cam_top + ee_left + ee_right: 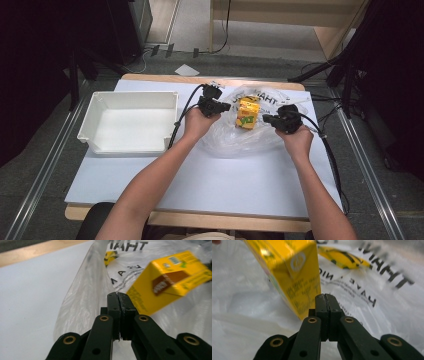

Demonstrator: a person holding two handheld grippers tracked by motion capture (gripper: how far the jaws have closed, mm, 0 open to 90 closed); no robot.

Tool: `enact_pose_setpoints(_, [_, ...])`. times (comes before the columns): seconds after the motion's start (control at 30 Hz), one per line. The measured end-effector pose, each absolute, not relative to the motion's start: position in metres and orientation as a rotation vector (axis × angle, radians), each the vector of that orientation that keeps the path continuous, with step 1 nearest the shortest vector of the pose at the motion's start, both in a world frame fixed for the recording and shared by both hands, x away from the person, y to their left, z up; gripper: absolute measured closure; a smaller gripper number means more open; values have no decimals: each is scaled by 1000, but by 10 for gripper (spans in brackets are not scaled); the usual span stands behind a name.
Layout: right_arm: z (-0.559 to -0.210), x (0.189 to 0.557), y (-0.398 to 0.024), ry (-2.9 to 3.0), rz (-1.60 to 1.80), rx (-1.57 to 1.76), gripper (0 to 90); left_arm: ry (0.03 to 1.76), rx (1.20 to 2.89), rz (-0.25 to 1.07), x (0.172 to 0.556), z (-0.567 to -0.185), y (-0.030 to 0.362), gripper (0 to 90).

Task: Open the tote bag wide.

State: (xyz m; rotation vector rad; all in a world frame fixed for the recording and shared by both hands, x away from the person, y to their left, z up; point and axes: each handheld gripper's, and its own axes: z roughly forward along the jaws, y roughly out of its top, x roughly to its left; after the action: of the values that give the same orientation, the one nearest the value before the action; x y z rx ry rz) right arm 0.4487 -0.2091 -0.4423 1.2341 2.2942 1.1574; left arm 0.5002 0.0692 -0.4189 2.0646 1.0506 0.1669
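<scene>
A yellow carton stands on a crumpled clear plastic bag printed with black letters, at the far middle of the table. My left gripper is just left of the carton, my right gripper just right of it, and both point inward. In the left gripper view the jaws are pressed together at the bag's film, with the carton tilted to their right. In the right gripper view the jaws are also together, below the carton and over the bag. Whether film is pinched, I cannot tell.
A white open bin sits on the left of the pale table top. Black cables trail from both grippers. Beyond the table's far edge lie floor, stand legs and a wooden bench.
</scene>
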Motion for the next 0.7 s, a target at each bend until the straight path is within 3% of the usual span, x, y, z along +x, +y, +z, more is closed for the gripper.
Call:
enact_pose_setpoints(0.3, [-471,437,-223,2321,1114,1268,900,1179,2121,184,520,-453,76,899])
enact_pose_setpoints(0.7, [-487,432,-242,2288,1136,1295,900,1181,2130,192,526,-464,81,900])
